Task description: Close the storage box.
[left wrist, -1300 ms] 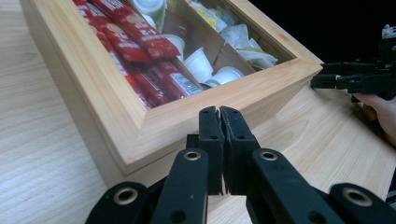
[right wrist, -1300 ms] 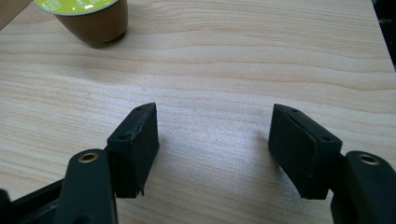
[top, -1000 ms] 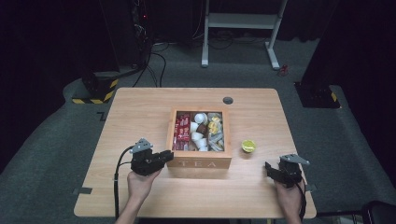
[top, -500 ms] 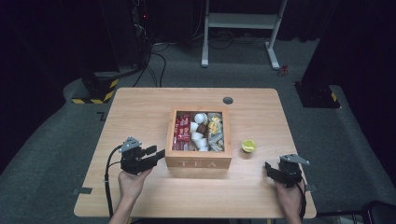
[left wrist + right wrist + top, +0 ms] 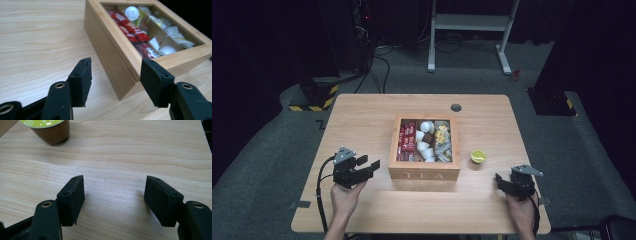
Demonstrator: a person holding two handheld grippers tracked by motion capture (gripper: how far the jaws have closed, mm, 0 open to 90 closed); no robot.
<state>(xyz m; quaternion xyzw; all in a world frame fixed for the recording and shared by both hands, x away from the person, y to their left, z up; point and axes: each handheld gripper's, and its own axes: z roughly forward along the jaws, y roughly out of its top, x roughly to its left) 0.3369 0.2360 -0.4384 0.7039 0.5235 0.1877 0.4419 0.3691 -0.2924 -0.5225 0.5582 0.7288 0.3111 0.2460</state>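
Tools wait apart: left tool (image 5: 373, 166) faces the box (image 5: 424, 175) at centre frame (likely reaching), right tool (image 5: 501, 181) gapes near the pod (image 5: 478, 156).

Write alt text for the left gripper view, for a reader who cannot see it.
An open left gripper points at the near corner of a wooden tea box on a light wooden table, its two black jaws spread wide with nothing between them. Inside the box lie red sachets, a white capsule and pale packets.

High view overhead facing forward-down on light wooden table (image 5: 362, 115), 2 gripper views low, close, left sharing open wooden tea box (image 5: 117, 60).
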